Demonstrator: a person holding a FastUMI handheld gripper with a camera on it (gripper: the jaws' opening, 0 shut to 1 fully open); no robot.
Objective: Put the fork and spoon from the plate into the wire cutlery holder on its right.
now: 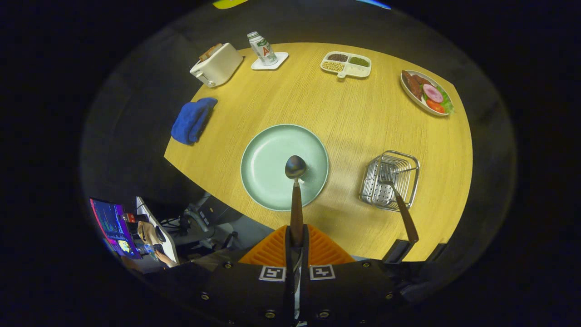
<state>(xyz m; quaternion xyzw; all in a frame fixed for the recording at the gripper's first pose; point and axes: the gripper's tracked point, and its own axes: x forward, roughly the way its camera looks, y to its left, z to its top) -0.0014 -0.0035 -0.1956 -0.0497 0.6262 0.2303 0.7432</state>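
The claw point(296, 240) is clamped on the spoon point(296, 190), both fingers pressing its brown handle, so the spoon juts straight ahead with its bowl over the near part of the plate point(263, 154). To the right of the plate on the bench point(345, 113) stands the holder point(390, 179), with the fork point(401, 206) already leaning in it, handle pointing back past the claw.

My gripper point(297, 236) has a dark, matte housing dotted with small brass-toned screws. Two square black-and-white fiducial markers sit side by side near the finger roots, and each finger carries a ribbed triangular web along it.
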